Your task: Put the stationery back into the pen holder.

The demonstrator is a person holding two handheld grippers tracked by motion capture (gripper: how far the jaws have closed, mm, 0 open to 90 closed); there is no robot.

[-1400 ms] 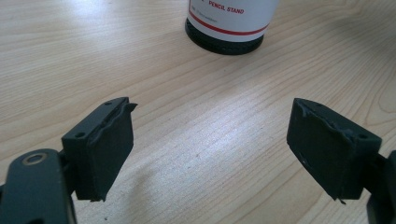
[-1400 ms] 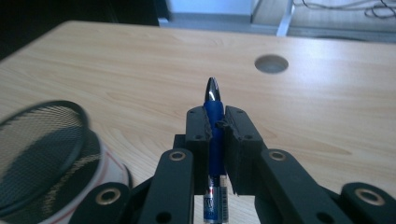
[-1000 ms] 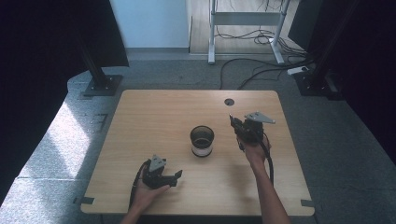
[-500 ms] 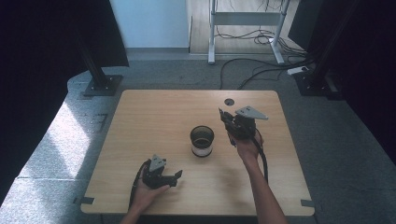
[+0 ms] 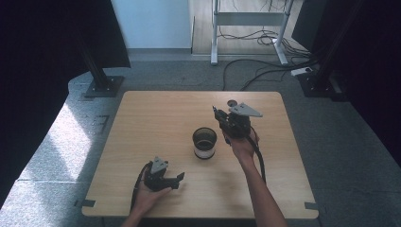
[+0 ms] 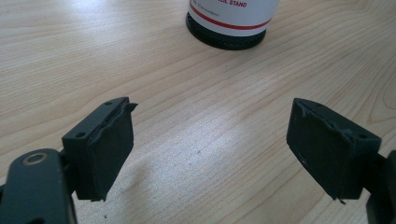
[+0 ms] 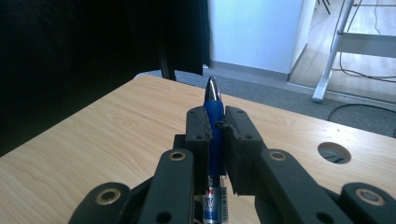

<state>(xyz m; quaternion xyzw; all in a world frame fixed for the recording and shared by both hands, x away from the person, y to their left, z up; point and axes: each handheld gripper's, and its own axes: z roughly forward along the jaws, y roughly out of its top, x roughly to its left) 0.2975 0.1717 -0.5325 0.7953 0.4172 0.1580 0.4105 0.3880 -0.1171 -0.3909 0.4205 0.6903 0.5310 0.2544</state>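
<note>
A dark pen holder cup [image 5: 204,143] with a white label stands upright at the middle of the wooden table [image 5: 156,118]; its base [image 6: 232,23] shows at the top of the left gripper view. Held above the table just right of the cup, my right gripper [image 5: 218,116] is shut on a blue pen [image 7: 214,121]. The pen's silver tip sticks out past the jaws, toward the table's far left. My left gripper [image 5: 178,178] rests near the front edge, pointing toward the cup. Its jaws stand open [image 6: 210,135] with bare wood between the pads.
A round hole [image 7: 333,152] is cut in the table near its far edge, right of the right gripper. Dark curtains and stand bases flank the table, with cables and a metal frame on the floor beyond.
The right hand has carried the pen up and to the left, closer to the cup. The left hand has kept still.
</note>
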